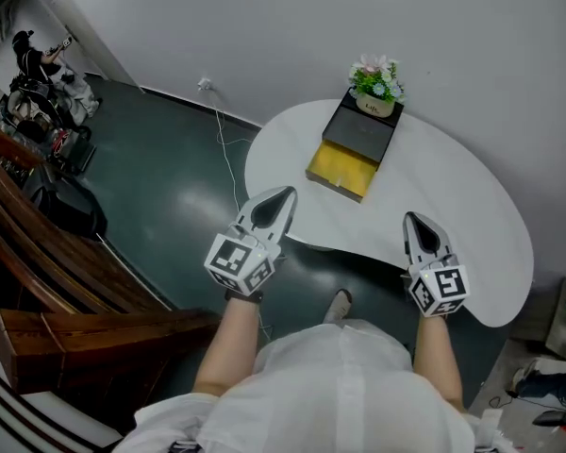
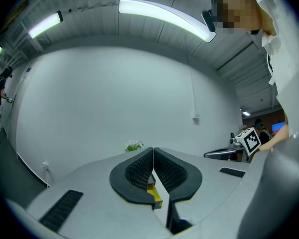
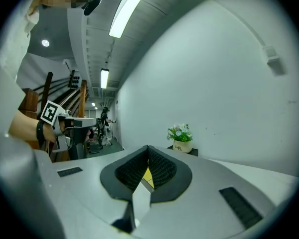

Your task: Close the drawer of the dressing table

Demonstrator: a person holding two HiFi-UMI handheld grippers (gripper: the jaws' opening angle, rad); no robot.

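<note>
White table (image 1: 472, 215) carries the dressing table (image 1: 360, 132), its yellow drawer (image 1: 342, 172) pulled out, ahead of and between both claws. Jaws of left gripper (image 1: 285, 196) and right gripper (image 1: 415, 220) are pressed together, empty, short of it. Risk: an off-centre push may slide the unit or topple its flower pot (image 1: 376, 85).

Left tool (image 1: 284, 197), right tool (image 1: 413, 220): jaws together.

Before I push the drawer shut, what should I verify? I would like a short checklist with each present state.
1. Open drawer faces the person: ok.
2. The left gripper shut, empty: ok.
3. The right gripper shut, empty: ok.
4. Nothing on the table between grippers and drawer: ok.
5. The flower pot upright on the dressing table: ok.
6. Nothing sticking up inside the drawer: cannot tell.
</note>
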